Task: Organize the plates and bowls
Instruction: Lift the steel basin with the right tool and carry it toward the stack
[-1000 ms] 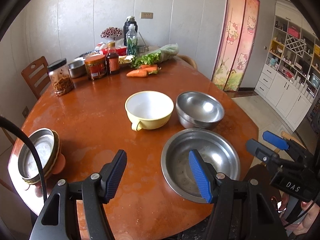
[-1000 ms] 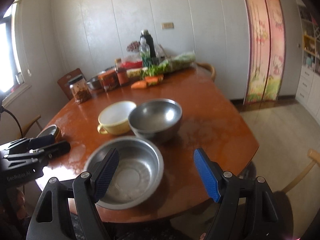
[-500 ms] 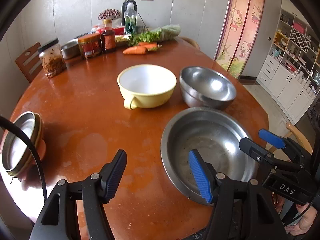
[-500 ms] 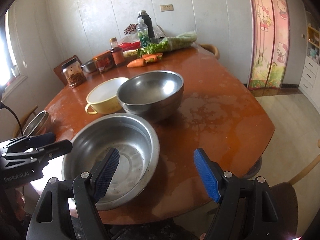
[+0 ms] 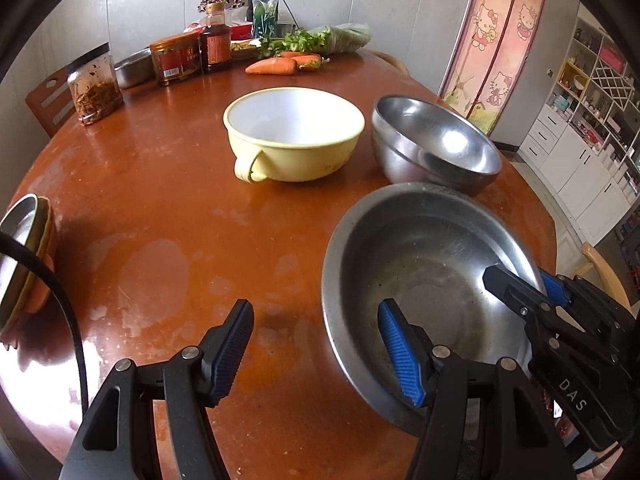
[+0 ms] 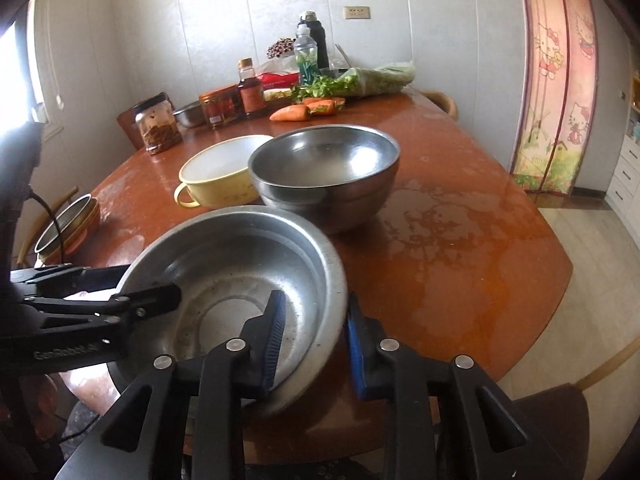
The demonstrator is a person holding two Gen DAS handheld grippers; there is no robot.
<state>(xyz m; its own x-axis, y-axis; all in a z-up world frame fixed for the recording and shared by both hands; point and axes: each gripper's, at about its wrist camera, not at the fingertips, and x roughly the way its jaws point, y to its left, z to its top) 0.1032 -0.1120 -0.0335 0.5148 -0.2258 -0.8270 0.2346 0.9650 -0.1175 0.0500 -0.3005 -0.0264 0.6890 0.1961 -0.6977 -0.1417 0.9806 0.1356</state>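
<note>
Narrows the right tool point(image 6: 314, 320) onto the near rim of the wide steel bowl point(image 6: 240, 264), jaws closing with the bowl wall between them, one blue pad inside and the other outside, pressing on the metal. Tilts that bowl slightly, near the front edge of the table point(image 6: 460, 240). Holds the left tool point(image 5: 316, 312) about half wide and gripping nothing, with one finger low over the bare table and the other over the inside of the same bowl, its left rim between the two. Just behind the wide bowl, a deep steel bowl point(image 6: 324, 168), and beside that a yellow bowl point(image 6: 216, 176) with a handle, both upright and empty. At the table's left edge, well apart, stacked dishes point(image 5: 24, 248). At the far end, carrots point(image 5: 272, 66) and jars point(image 5: 94, 84).
</note>
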